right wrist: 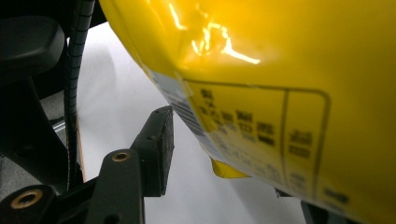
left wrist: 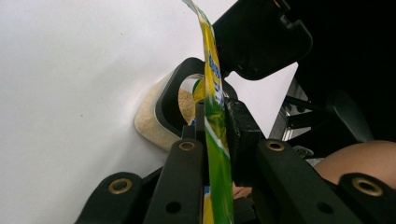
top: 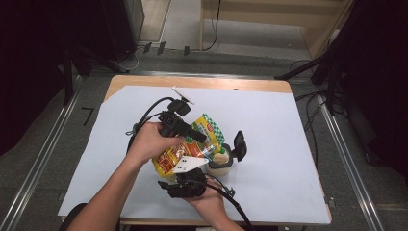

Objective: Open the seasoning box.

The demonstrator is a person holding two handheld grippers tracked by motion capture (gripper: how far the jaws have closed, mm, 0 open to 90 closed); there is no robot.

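Observation:
A yellow and green pouch [top: 192,144] hangs tilted over a small clear container [top: 222,164] of beige powder, whose black flip lid [top: 239,144] stands open. My left gripper [top: 204,138] is shut on the pouch [left wrist: 217,140] near its upper edge, just above the container's black rim [left wrist: 170,105]. My right gripper [top: 188,185] sits below the pouch at the table's near side. In the right gripper view the pouch's yellow underside [right wrist: 280,93] looms close. One pad [right wrist: 159,149] stands apart from it and the other jaw is hidden behind the pouch.
A white sheet [top: 288,144] covers the wooden table [top: 202,83]. Cables trail from both grippers over the sheet. Metal rails [top: 43,159] run along the floor on both sides, and dark stands rise at the right.

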